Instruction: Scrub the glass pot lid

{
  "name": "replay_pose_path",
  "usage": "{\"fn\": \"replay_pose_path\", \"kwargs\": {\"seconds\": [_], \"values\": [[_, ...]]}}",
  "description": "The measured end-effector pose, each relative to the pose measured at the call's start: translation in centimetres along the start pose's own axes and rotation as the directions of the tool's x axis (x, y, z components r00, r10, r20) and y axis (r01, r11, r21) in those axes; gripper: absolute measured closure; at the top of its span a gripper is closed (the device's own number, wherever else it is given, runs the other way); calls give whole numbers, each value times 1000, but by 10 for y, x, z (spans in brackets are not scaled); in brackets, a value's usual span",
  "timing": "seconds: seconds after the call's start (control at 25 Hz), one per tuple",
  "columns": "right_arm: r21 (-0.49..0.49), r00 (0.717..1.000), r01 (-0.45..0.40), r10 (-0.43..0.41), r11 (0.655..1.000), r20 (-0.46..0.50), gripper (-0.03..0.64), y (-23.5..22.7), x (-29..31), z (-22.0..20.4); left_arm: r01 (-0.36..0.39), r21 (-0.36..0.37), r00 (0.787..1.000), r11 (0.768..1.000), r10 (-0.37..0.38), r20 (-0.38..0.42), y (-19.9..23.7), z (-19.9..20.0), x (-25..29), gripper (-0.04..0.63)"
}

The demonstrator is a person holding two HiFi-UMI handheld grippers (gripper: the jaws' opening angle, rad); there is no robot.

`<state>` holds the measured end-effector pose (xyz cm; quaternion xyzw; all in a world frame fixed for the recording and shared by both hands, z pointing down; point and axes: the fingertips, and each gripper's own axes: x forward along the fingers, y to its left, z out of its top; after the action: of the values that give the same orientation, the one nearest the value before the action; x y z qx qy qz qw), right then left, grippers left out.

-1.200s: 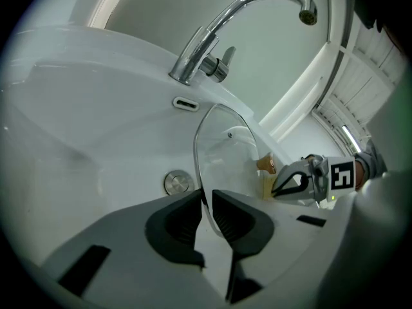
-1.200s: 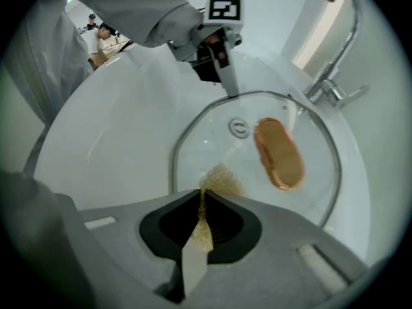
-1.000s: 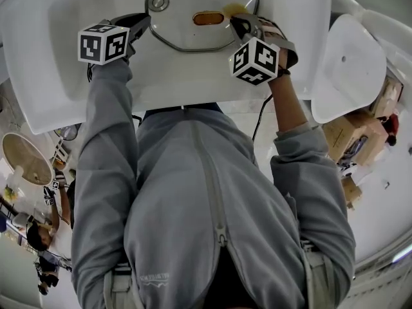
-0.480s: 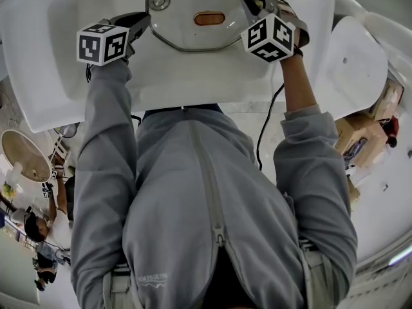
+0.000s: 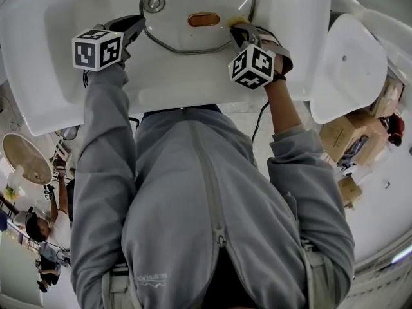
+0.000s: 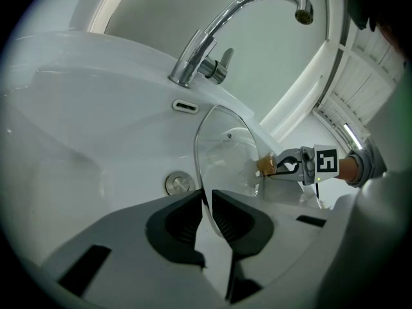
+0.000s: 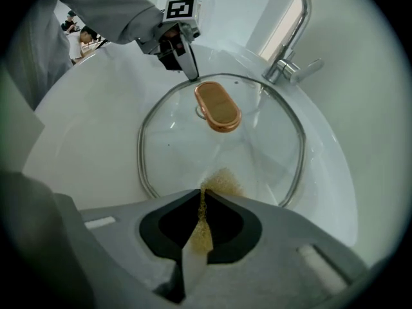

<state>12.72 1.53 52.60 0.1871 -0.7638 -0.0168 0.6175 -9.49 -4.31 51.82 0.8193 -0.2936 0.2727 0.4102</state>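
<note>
inside sink (image 5: 38,56), tilted lid (image 5: 183,36), handle (image 5: 203,19) up (left tongs (image 6: 207,201) gripping rim (image 6: 197,153), right tongs (image 7: 201,197) sponge (image 7: 223,182))

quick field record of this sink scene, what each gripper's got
setting: white sink with faucet
glass pot lid: in the basin, handle side toward the person
left gripper: shut on the lid's rim
right gripper: shut on yellow sponge
sponge contact: on the glass near the rim
</note>
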Motion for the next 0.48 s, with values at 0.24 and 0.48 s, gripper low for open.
{"fn": "replay_pose_path", "kwargs": {"seconds": [0.24, 0.48], "values": [[-56, 974, -211, 205, 976, -92, 594, 44, 8, -7, -15, 1, 1000, 1000, 15, 2, 0, 1, 1, 548], [-5, 954, -286, 284, 958, -100, 594, 74, 8, -8, -52, 6, 999, 999, 52, -2, 0, -2, 1, 548]]}}
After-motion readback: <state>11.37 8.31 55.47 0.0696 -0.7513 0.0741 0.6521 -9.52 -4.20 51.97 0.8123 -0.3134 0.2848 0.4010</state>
